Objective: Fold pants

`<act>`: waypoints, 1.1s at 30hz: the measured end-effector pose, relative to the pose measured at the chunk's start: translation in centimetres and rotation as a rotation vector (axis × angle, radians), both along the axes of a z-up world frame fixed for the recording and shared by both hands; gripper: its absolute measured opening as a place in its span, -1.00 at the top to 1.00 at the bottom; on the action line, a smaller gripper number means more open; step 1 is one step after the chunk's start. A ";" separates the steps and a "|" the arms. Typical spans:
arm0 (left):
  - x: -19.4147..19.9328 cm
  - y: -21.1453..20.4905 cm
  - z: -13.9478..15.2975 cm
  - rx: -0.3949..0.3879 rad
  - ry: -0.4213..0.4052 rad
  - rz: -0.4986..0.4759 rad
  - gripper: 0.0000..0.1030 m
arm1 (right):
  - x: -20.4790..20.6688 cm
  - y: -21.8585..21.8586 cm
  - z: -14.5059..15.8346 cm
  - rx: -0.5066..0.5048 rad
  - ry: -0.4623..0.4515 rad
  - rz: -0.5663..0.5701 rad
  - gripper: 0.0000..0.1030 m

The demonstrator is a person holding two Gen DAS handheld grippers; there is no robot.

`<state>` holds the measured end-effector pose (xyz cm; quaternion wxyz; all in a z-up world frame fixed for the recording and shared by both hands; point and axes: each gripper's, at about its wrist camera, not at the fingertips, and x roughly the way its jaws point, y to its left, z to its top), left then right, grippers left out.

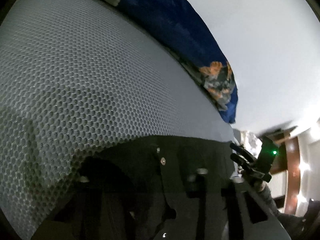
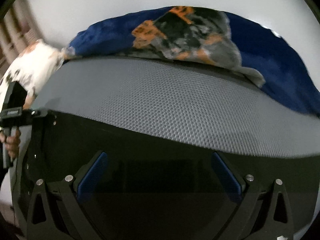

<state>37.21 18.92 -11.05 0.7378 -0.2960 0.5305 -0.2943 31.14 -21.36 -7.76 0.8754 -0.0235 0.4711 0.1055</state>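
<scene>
Dark, almost black pants fabric [image 2: 160, 140] covers the low half of the right wrist view, lying over a grey mesh-textured surface [image 2: 170, 100]. My right gripper [image 2: 160, 172] is open, its blue pads [image 2: 94, 176] spread wide with the dark fabric seen between and under them. In the left wrist view the dark fabric [image 1: 190, 146] drapes over my left gripper's fingers, whose bolts and black parts show dimly through shadow; their opening is hidden. The grey mesh surface [image 1: 90, 70] fills that view's left.
A blue blanket with an orange and grey print [image 2: 190, 34] lies behind the mesh surface, also seen in the left wrist view [image 1: 180, 30]. A white patterned pillow [image 2: 34, 66] is at left. The other gripper with a green light [image 1: 266, 158] is at right. White wall behind.
</scene>
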 end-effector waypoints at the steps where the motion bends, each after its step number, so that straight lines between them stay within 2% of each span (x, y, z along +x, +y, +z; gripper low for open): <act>1: -0.3 0.0 0.2 0.024 -0.012 0.007 0.85 | 0.5 -0.2 0.0 -0.009 0.006 0.038 -1.00; 3: -1.2 -0.1 1.2 0.040 -0.051 0.018 0.85 | 1.3 -0.6 -0.2 -0.019 0.029 0.121 -1.00; 5: -2.1 -0.1 2.7 0.022 -0.089 0.022 0.85 | 1.9 -0.8 -0.3 -0.023 0.052 0.185 -1.00; 8: -4.3 -0.7 5.8 0.004 -0.190 -0.001 0.85 | 2.9 -1.1 -0.7 0.006 0.101 0.295 -0.99; 12: -7.1 -1.4 9.2 0.006 -0.286 -0.028 0.85 | 4.9 -0.7 -1.2 0.037 0.176 0.462 -0.71; 17: -9.6 -1.4 11.3 0.041 -0.339 -0.018 0.85 | 7.0 0.7 -2.0 0.054 0.264 0.643 -0.54; 21: -10.4 -1.9 12.1 0.076 -0.347 0.005 0.85 | 7.6 2.2 -2.8 0.053 0.352 0.782 -0.42; 23: -10.5 -2.2 12.2 0.091 -0.344 0.016 0.85 | 7.4 2.4 -3.3 0.037 0.390 0.820 -0.18; 25: -10.6 -2.3 12.1 0.107 -0.343 0.025 0.85 | 7.2 2.1 -3.4 0.010 0.396 0.852 -0.05; 28: -10.2 -2.5 11.9 0.127 -0.334 0.033 0.85 | 7.2 1.0 -3.5 -0.016 0.409 0.838 0.26; 31: -9.9 -2.6 11.3 0.138 -0.329 0.036 0.85 | 7.0 -0.1 -3.8 -0.027 0.417 0.789 0.43; 33: -9.6 -2.5 11.0 0.138 -0.323 0.046 0.85 | 6.4 -0.6 -3.8 -0.049 0.405 0.773 0.45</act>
